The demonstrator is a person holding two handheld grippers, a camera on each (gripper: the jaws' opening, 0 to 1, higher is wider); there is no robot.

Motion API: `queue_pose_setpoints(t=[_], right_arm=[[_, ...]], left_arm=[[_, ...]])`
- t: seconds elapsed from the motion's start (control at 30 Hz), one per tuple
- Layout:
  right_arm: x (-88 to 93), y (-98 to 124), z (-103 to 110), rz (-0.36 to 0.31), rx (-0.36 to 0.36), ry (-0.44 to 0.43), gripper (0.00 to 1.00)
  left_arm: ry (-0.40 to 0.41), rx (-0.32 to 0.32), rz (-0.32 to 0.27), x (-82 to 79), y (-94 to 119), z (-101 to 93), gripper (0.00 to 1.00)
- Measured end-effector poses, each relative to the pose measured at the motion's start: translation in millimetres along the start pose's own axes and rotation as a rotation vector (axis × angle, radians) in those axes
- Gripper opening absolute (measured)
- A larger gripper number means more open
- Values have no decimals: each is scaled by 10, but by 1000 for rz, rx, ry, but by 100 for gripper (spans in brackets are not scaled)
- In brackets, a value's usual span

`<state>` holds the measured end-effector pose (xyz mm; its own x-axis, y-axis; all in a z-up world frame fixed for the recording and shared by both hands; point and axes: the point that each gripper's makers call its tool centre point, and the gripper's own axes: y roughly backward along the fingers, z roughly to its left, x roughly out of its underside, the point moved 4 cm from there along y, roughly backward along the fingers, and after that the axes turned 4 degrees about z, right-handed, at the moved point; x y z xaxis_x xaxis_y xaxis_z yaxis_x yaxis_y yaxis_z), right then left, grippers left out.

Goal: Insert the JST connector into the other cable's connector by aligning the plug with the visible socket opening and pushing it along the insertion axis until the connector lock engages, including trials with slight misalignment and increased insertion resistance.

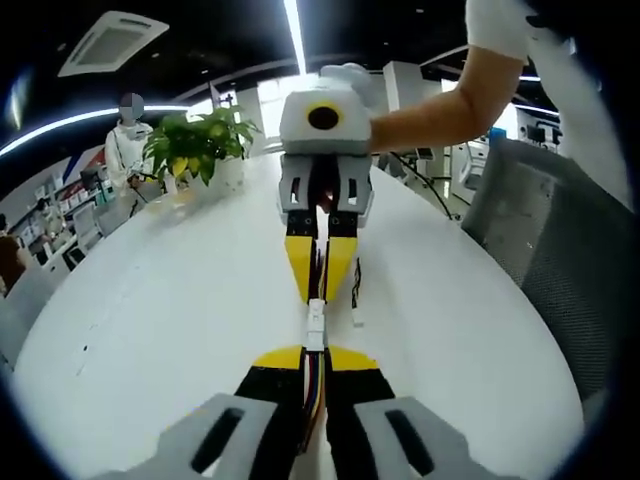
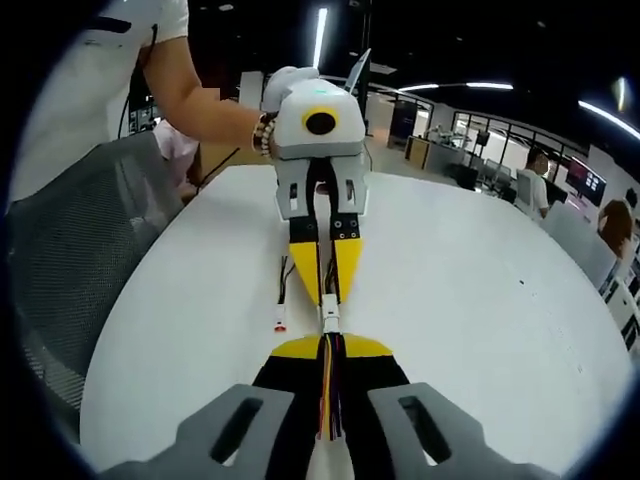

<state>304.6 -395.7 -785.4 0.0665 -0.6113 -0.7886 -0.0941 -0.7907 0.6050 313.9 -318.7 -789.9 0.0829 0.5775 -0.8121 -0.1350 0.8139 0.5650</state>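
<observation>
Two grippers are being held tip to tip above a white table (image 1: 150, 300). In the left gripper view, the left gripper (image 1: 315, 358) is seen with its fingers clenched on a cable (image 1: 312, 395) of coloured wires, and a white connector (image 1: 315, 325) is being held just past their tips. The right gripper (image 1: 322, 285) is being pointed back at it, its yellow fingers closed on the other cable, whose connector is touching the white one. In the right gripper view, the joined connectors (image 2: 329, 320) are seen between both grippers. A loose connector (image 2: 280, 322) is lying on the table beside them. A plant (image 1: 200, 140) is standing farther off.
</observation>
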Motion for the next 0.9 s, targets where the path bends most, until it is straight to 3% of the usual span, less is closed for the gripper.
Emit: queue_pose_setpoints(t=[0.17, 0.37, 0.43, 0.47, 0.53, 0.9], right_arm=[[4, 5, -2, 2, 2, 0, 2], [-36, 46, -47, -23, 19, -12, 1], [-78, 36, -51, -46, 7, -13, 1], [-53, 33, -62, -19, 16, 3, 1], [-39, 17, -64, -13, 14, 4, 1], [-9, 14, -98, -18, 15, -25, 1]], left_arm=[[-5, -3, 8, -6, 7, -12, 0], [11, -25, -24, -50, 45, 57, 0], [31, -18, -65, -124, 38, 51, 0], [12, -20, -32, -91, 26, 47, 0], [6, -21, -21, -79, 0, 34, 0], [18, -20, -28, -65, -9, 49, 0]])
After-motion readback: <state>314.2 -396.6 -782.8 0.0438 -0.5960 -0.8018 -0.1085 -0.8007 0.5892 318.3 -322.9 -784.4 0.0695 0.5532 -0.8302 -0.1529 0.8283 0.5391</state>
